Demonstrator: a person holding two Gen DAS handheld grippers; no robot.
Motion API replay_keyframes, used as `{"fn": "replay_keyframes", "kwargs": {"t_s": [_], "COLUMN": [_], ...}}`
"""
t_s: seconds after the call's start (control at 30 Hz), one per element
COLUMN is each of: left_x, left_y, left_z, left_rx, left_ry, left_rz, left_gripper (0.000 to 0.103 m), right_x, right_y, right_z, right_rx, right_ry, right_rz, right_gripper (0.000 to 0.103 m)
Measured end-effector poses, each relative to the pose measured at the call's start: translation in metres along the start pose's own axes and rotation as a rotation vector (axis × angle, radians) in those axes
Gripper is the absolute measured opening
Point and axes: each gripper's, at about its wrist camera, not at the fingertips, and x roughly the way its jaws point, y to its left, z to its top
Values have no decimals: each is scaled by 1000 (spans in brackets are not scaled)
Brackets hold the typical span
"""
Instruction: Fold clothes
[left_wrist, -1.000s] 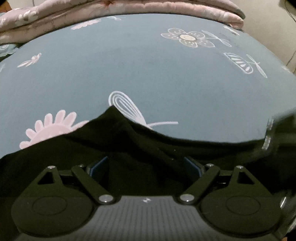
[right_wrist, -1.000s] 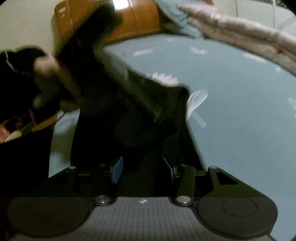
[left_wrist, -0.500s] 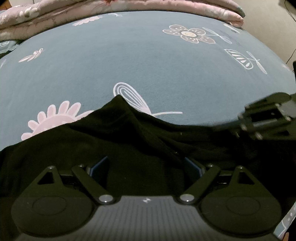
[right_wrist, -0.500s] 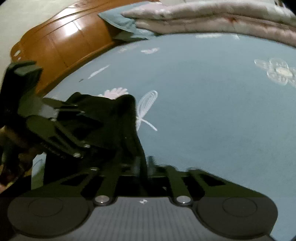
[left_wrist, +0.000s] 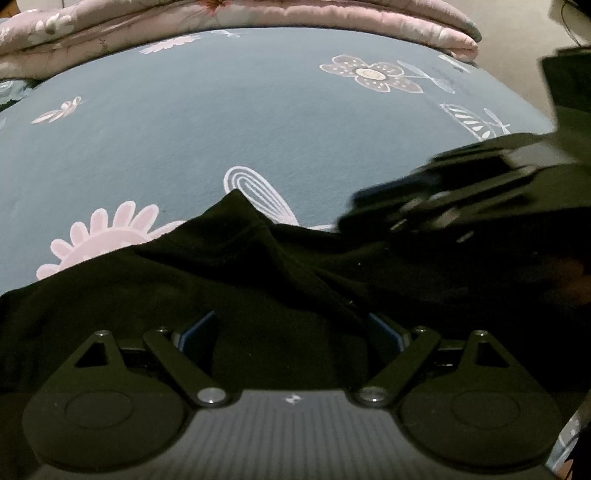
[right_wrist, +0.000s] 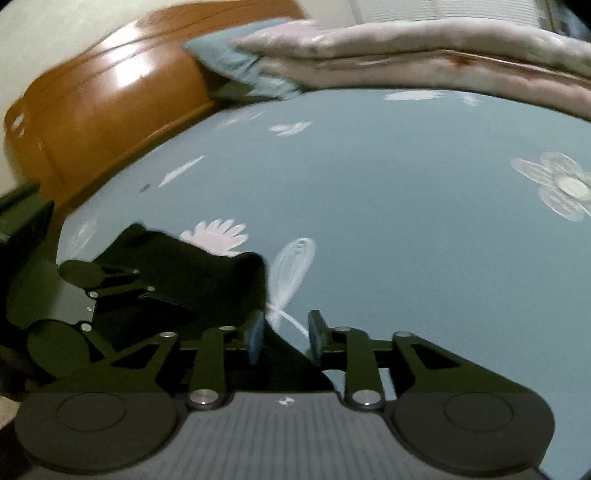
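The bed (left_wrist: 258, 110), in a blue flowered sheet, carries the black garment (left_wrist: 240, 280) bunched at its near edge, at six o'clock in the left wrist view, a peaked fold rising at centre. The left gripper (left_wrist: 291, 332) stands over it, jaws spread wide, cloth between them unpinched. The right gripper (right_wrist: 284, 334), at the garment's three o'clock edge, has jaws opening; likely risk: the hem slips free and the fold collapses.
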Motion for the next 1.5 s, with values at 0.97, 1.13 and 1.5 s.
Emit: {"fn": "replay_keyframes", "kwargs": {"t_s": [0.97,1.13,1.5], "left_x": [-13,-13,-13], "left_y": [-5,-2,-3], "left_z": [-12,-14,-19], "left_rx": [-5,-11,14], "left_ry": [49,47,51], "left_rz": [-74,-88,-87], "left_gripper": [88,88,88], "right_x": [-12,15,-22], "right_y": [1,-17,44], "right_z": [-19,-5,-21], "right_rx": [186,259,-82], "right_ry": [14,15,58], "right_rz": [59,8,-39], "right_gripper": [25,18,39]}}
